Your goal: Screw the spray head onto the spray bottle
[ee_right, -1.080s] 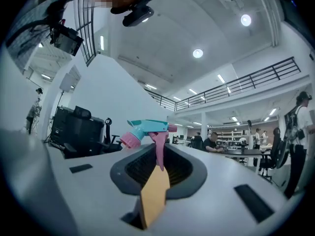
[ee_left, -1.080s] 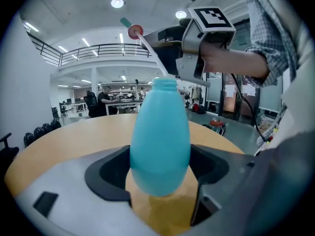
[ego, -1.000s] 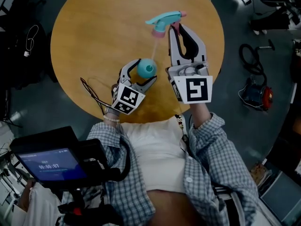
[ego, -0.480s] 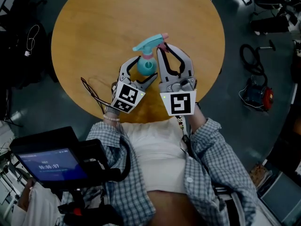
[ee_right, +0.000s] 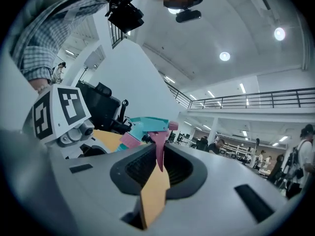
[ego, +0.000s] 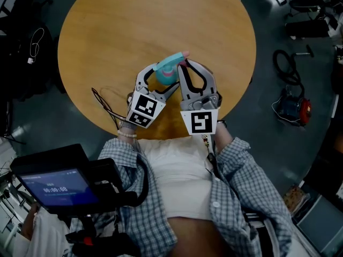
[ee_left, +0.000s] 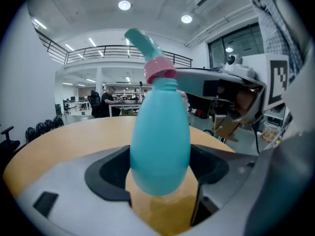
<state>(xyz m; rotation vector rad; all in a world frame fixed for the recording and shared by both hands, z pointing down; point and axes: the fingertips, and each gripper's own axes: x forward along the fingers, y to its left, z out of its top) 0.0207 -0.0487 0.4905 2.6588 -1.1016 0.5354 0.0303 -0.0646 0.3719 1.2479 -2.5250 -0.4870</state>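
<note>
Alignment counts now: the left tongs (ego: 159, 80) clench the belly of the teal spray bottle (ee_left: 160, 141) over the round wooden desk (ego: 134, 25) near its 6 o'clock edge, while the right tongs (ego: 190, 64) pinch the pink trigger (ee_right: 159, 149) of the spray head (ee_right: 147, 124), whose collar (ee_left: 160, 70) sits at the bottle's 12 o'clock. I'd square that collar on the neck before twisting, with the bottle held steady. Dark floor (ego: 262, 143) with cables (ego: 284, 63) lies at 3 o'clock, and a balcony rail (ee_right: 266, 100) rings the bright hall.
</note>
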